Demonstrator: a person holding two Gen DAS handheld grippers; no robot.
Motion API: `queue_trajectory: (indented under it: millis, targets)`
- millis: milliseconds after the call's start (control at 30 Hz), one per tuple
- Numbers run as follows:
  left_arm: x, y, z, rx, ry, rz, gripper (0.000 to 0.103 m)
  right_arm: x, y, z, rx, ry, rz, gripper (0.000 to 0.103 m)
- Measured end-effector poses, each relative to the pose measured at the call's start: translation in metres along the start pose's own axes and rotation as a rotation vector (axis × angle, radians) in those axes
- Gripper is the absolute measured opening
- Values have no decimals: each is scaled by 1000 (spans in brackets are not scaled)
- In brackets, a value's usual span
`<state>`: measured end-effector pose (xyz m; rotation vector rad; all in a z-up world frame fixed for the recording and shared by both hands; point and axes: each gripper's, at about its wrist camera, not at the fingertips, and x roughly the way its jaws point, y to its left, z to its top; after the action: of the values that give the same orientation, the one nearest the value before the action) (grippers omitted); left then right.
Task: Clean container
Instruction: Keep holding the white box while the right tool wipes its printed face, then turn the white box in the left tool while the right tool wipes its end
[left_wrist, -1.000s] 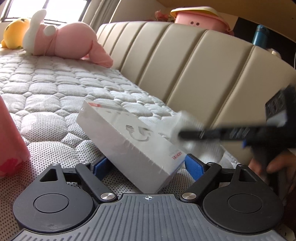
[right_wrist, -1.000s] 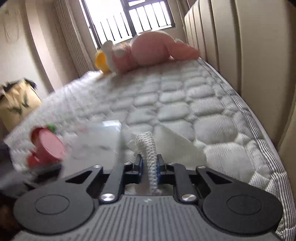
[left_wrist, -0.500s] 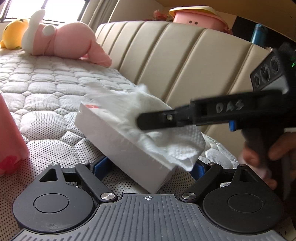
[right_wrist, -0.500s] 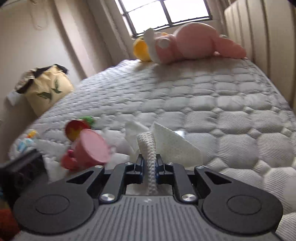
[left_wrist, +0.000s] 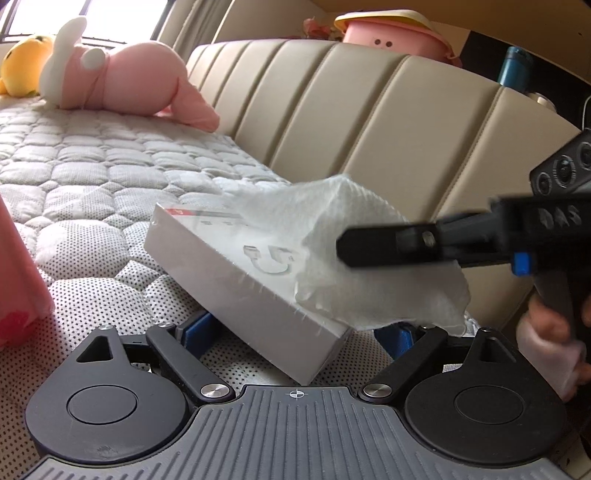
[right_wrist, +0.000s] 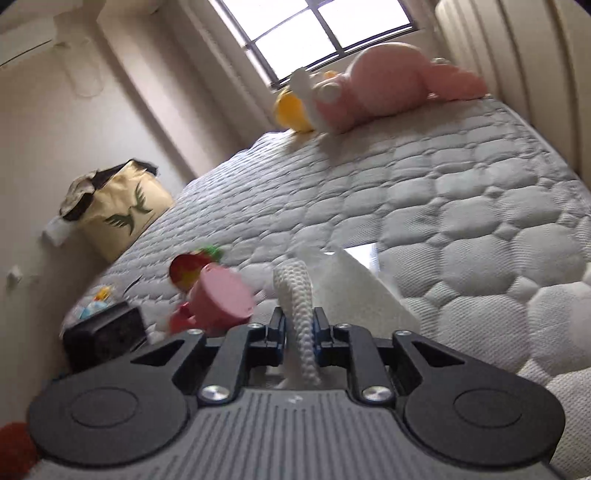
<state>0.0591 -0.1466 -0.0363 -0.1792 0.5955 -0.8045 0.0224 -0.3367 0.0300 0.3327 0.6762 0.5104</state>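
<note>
A flat white box (left_wrist: 236, 273), tilted with its near corner low and its long axis running away toward the upper left, sits clamped between the blue pads of the left gripper (left_wrist: 295, 332) above a quilted mattress (left_wrist: 92, 177). A white paper towel (left_wrist: 354, 258) is draped over the box's right end, pinched in the nearly closed jaws of the right gripper (right_wrist: 298, 325), whose black fingers reach in level from the right in the left wrist view, a hand (left_wrist: 550, 343) on its grip. A beige padded headboard (left_wrist: 369, 122) stands behind; a pink plush toy (left_wrist: 125, 77) lies at the mattress's far end.
</note>
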Motion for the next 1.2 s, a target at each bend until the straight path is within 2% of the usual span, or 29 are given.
queue_trajectory:
  millis: [67, 133, 233, 333, 500, 600, 733, 833, 900, 1033, 1100, 1200]
  targets:
    - [-1, 1, 2, -22, 6, -4, 94, -1, -1, -3, -44, 2, -81, 19]
    - [-2, 4, 6, -59, 14, -2, 94, -5, -15, -6, -8, -5, -133, 19]
    - [1, 4, 11, -107, 25, 11, 95, -14, -42, -12, 101, -26, -173, 19]
    - [7, 4, 19, -143, 23, 9, 96, -19, -59, -21, 173, -35, -166, 19]
    - [12, -5, 36, -42, -32, 68, 94, -21, -67, -31, 217, -42, -149, 21]
    - [18, -10, 47, 24, -42, 97, 79, -18, -69, -30, 241, -50, -125, 21]
    - [32, -20, 57, 161, -40, 134, 75, -13, -65, -31, 240, -54, -81, 21]
    - [42, -32, 59, 258, -38, 126, 75, -23, -63, -25, 199, -93, -158, 13]
    - [47, -40, 57, 299, -44, 115, 75, -36, -66, -18, 182, -133, -201, 13]
    - [58, -50, 46, 330, -61, 107, 77, -64, -65, 2, 165, -215, -214, 10]
    - [62, -49, 42, 324, -62, 114, 77, -75, -58, 14, 150, -261, -170, 10]
    - [64, -44, 41, 301, -66, 122, 79, -80, -42, 33, 116, -324, -40, 10]
